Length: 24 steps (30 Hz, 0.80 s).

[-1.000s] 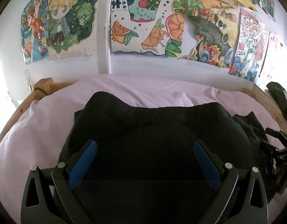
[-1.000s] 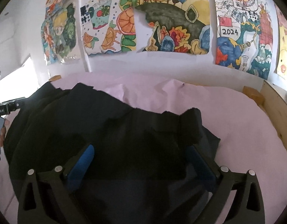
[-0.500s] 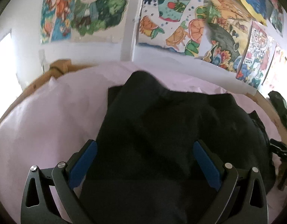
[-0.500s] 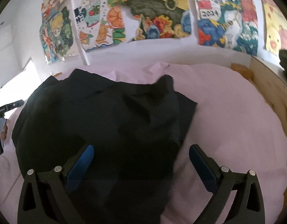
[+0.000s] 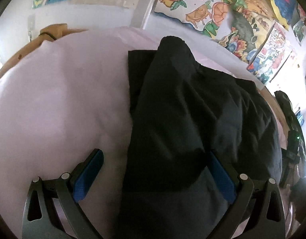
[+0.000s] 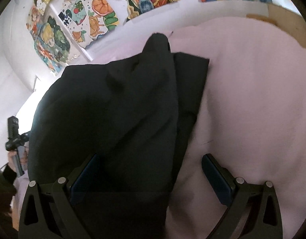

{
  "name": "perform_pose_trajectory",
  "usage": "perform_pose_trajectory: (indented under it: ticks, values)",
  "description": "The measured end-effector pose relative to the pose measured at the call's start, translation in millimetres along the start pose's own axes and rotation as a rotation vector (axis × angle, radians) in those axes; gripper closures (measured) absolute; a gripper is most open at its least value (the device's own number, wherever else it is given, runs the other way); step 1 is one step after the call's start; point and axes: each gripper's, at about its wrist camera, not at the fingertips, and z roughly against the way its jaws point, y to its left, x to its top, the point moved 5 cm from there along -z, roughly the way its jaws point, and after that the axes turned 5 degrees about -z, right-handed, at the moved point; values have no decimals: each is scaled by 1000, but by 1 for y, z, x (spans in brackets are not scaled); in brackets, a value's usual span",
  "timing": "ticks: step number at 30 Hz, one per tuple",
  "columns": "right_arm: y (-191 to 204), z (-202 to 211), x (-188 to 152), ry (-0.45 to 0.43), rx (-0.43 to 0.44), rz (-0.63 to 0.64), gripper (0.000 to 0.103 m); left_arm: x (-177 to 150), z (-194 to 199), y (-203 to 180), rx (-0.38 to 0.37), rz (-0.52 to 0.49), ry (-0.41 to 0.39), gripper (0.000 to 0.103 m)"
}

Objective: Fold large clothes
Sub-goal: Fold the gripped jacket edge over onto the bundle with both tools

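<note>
The dark garment (image 5: 182,107) lies on the pink bed sheet (image 5: 59,99), already doubled over, with a lower layer showing along its outer edge in both views and one corner standing up in a peak at the far end. The likeliest trouble, as I judge it, is that peak and the loose top layer: if the cloth is pulled or lifted unevenly, the upper layer could slide off the one beneath and the fold would come out crooked, or a crease near the middle could get pressed in. The left gripper (image 5: 155,171) has its fingers (image 5: 87,174) spread wide, with cloth lying between them and over the right one, but nothing pinched. The right gripper (image 6: 151,176) is likewise spread wide; its left finger (image 6: 83,177) sits against the garment's edge while the other hangs over bare sheet, gripping nothing.
</note>
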Motion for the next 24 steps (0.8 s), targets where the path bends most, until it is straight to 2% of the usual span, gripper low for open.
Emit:
perform_pose_trajectory:
  ticks: [4,8,11,15,24]
  values:
    - [-2,-4,-1,10,27,-10,0,0,-11,-6,-46,-35,27,2]
    - [-3,-6,-2,19,56,-15,0,-11,-25,-16,-138,-78,94,2]
    - [0,-8,-4,50,131,-17,0,-15,-33,-20,-158,-103,123,2]
    - [3,-11,-8,97,223,-26,0,-14,-37,-15,-189,-70,150,2]
    - [1,-7,-14,62,176,-14,1,-14,-36,-12,-130,-43,154,2]
